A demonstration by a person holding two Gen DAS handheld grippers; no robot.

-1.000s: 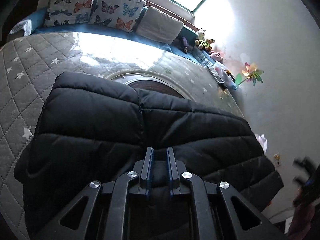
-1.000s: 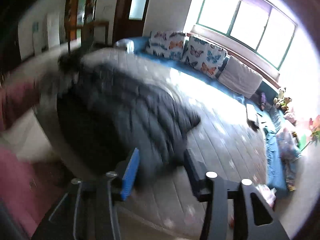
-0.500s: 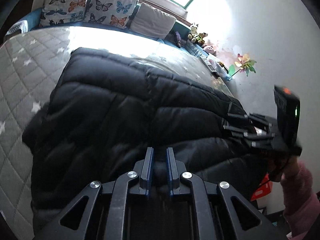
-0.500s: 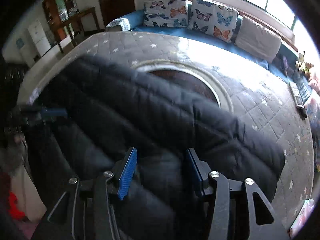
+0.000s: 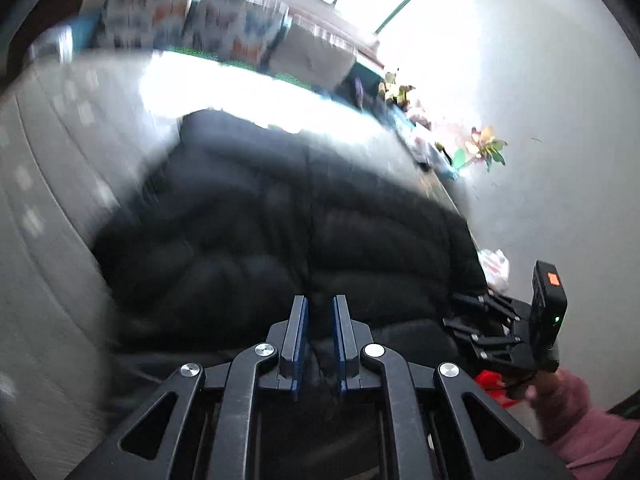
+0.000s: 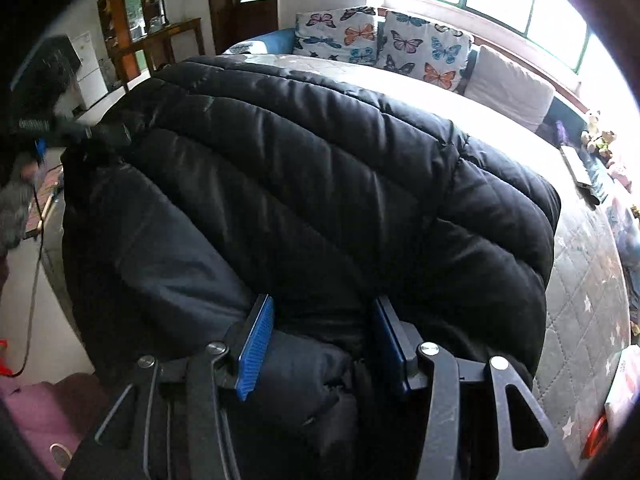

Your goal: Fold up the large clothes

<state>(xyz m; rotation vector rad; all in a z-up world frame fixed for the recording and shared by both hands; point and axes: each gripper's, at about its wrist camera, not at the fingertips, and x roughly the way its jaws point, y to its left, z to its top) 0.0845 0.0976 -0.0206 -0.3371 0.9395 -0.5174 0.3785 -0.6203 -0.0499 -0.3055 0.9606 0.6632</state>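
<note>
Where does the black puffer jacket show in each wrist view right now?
Left wrist: black puffer jacket fills the centre, blurred, ahead of the left gripper.
Right wrist: it fills the centre and left, bunched between the right gripper fingers.
Shared landmark: butterfly pillows under the window.
</note>
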